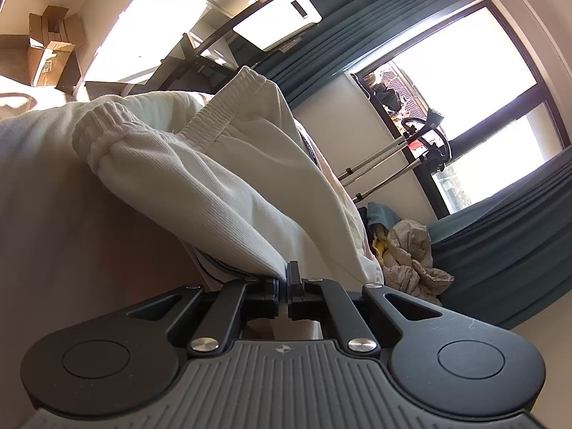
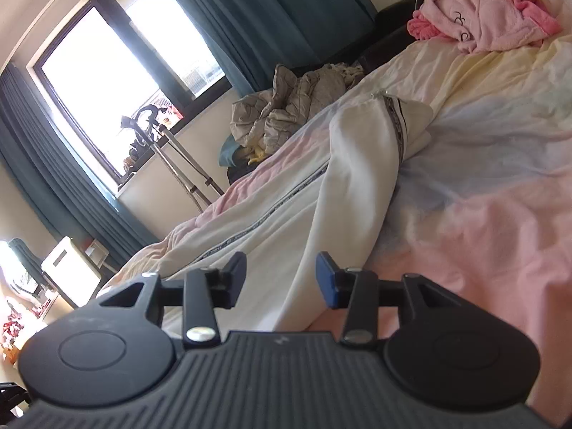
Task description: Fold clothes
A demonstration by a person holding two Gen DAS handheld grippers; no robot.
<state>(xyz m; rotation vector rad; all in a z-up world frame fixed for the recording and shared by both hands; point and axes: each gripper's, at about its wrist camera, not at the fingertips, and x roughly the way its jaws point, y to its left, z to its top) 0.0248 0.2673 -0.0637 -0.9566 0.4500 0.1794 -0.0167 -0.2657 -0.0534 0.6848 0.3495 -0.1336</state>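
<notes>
Left wrist view: the left gripper is clamped on a fold of the white sweatpants, whose elastic waistband rises just ahead. The right gripper stands apart, with a trouser leg between its fingers, unpinched, on the bed. Pinch that leg before lifting. Pink bedding beside the right gripper offers free room; the bed's edge lies beyond the garment.

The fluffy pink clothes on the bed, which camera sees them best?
The right wrist view. The pink clothes lie in a heap at the far end of the bed, in plain sight. The left wrist view shows none of them; the white garment fills it.
</notes>
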